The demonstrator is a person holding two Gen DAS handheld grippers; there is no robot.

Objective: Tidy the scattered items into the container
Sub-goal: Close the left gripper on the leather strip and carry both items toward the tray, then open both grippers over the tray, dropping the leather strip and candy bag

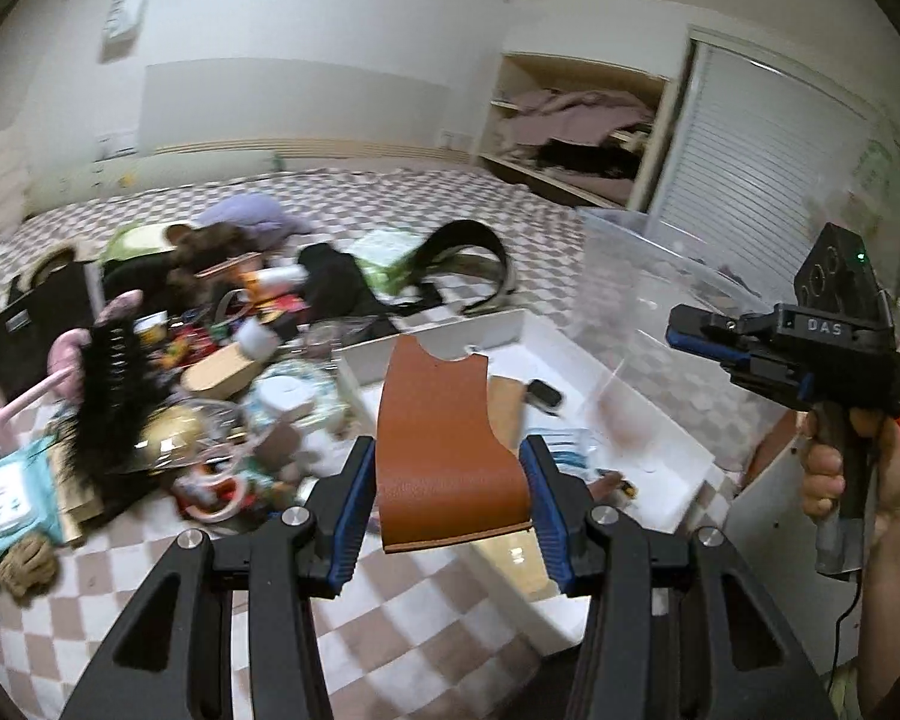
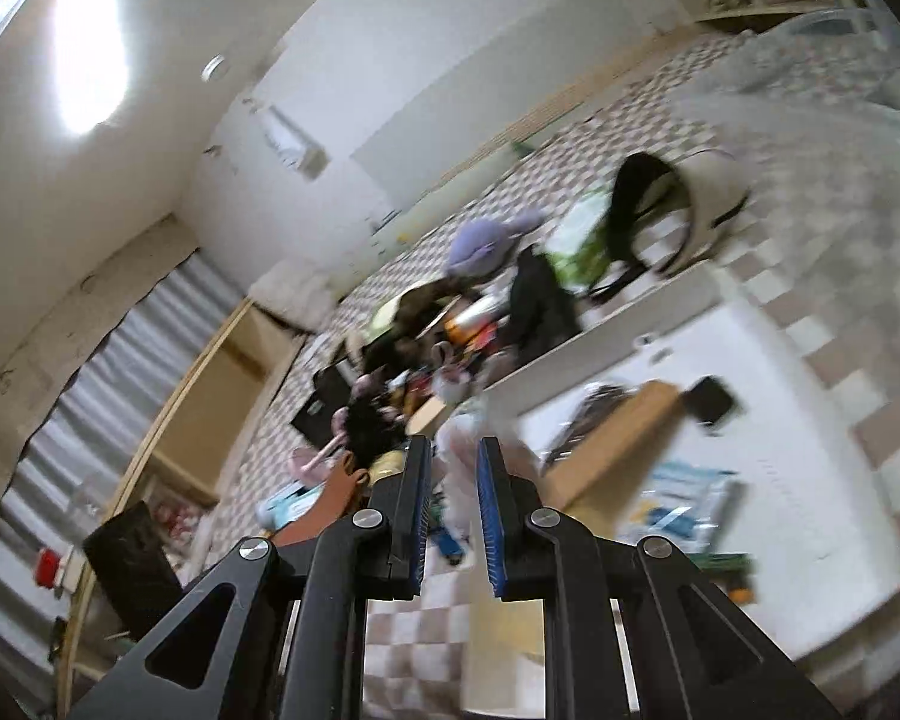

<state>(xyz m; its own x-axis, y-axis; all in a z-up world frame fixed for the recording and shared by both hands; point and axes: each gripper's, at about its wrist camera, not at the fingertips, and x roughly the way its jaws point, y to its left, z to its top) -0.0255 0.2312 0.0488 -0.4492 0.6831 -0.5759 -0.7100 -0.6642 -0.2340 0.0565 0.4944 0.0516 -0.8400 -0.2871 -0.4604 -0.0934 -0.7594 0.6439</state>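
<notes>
The brown leather piece sits between the blue-padded fingers of the left gripper. Both pads press against its side edges, so the fingers are clenched on it. The piece curves upward and away from the camera, and its far end has a notched, scalloped edge. It hangs above the near wall of the white tray, not touching it.

The white tray rests on the checkered bedcover. It holds a small black object, a tan flat piece and a blue-printed packet. A clear plastic bin stands just beyond the tray's far right side.

To the left of the tray lies a dense pile of scattered items: a black bristle brush with a pink handle, a blue wipes pack, a black belt loop and a purple cap.

The right gripper appears at the right edge of the left wrist view, held by a hand on its grip. It is above the clear bin. In the right wrist view its fingers stand close together with only a narrow gap and nothing between them; they are drawn fully in. That view is tilted and motion-blurred.

An open closet with folded fabric stands behind the bed.
</notes>
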